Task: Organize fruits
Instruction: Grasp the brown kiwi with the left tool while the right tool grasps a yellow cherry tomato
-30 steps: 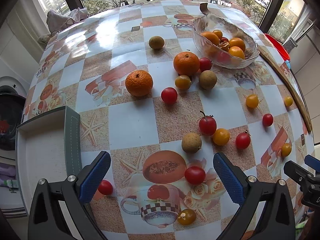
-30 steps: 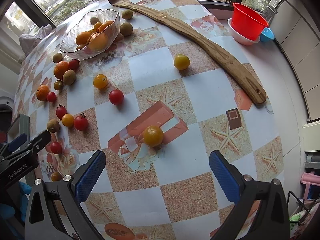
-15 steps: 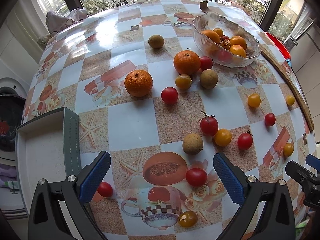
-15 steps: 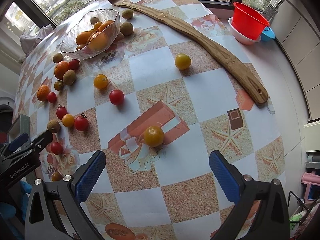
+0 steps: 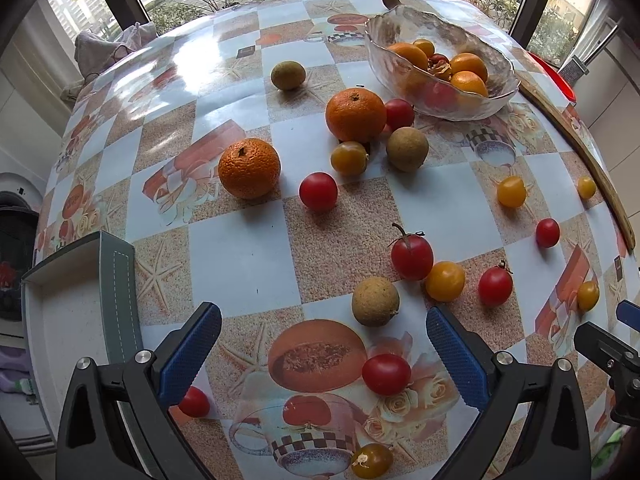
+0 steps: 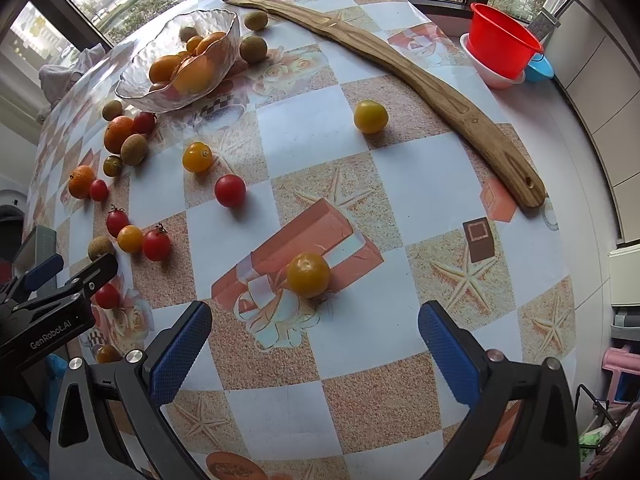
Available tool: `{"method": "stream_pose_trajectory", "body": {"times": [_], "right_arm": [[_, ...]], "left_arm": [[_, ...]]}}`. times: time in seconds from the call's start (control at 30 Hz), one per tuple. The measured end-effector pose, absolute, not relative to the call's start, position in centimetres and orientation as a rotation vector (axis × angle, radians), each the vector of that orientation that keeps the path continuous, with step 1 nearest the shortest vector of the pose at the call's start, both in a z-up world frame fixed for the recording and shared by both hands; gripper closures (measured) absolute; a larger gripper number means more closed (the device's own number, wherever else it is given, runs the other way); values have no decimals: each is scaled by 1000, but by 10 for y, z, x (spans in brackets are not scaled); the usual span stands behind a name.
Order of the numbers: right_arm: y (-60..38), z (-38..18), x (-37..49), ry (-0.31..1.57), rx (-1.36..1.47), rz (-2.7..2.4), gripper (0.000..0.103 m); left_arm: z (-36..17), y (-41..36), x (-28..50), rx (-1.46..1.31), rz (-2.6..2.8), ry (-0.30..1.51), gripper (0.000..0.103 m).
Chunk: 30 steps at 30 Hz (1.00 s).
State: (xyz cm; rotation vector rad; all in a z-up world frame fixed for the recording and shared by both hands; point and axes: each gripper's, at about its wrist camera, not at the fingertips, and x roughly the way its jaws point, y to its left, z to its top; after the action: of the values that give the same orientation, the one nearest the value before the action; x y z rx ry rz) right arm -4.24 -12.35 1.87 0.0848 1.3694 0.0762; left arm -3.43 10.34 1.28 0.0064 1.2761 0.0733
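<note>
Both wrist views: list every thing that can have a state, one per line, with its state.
left gripper: open, holding nothing, above the table.
right gripper: open, holding nothing.
glass bowl: upright, partly filled with fruit.
grey box: open, inside looks empty.
red tub: upright, stacked in a white bowl.
yellow tomato: loose on the table, ahead of the right gripper.

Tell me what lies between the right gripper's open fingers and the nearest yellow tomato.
Nothing but bare tablecloth, per the right wrist view. The right gripper is open, and the yellow tomato sits just ahead of its fingertips on the printed gift-box picture.
</note>
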Motion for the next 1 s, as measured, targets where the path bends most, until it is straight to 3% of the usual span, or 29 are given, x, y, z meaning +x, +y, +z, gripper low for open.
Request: {"method": "stream_pose_trajectory", "body": {"times": [0.17,0.23,0.3,0.5,0.6,0.67,0.73,1.0], "right_arm": [[-119,15,-38,1363,72,81,0],[-116,13,-36,1361,62,81,0],[-112,10,-33,1358,44,81,2],[-98,6,-29,1355,-20,82,18],[-87,7,-31,1333,-83,81,34],[-82,10,-33,1318,-101,102,63],[-80,12,-34,1321,-90,119,80],[-90,24,-37,1334,86,180,80]], "left_arm": [[10,98,-32,16,55,1268,0],[11,95,-32,10,39,1265,7],[12,92,-32,15,38,1264,7],[15,84,-35,-8,-14,1268,32],[17,81,-39,-38,-73,1273,67],[17,76,-41,-8,-71,1267,78],[18,76,-41,-19,-78,1262,78],[35,95,-50,-100,-91,1233,78]]}}
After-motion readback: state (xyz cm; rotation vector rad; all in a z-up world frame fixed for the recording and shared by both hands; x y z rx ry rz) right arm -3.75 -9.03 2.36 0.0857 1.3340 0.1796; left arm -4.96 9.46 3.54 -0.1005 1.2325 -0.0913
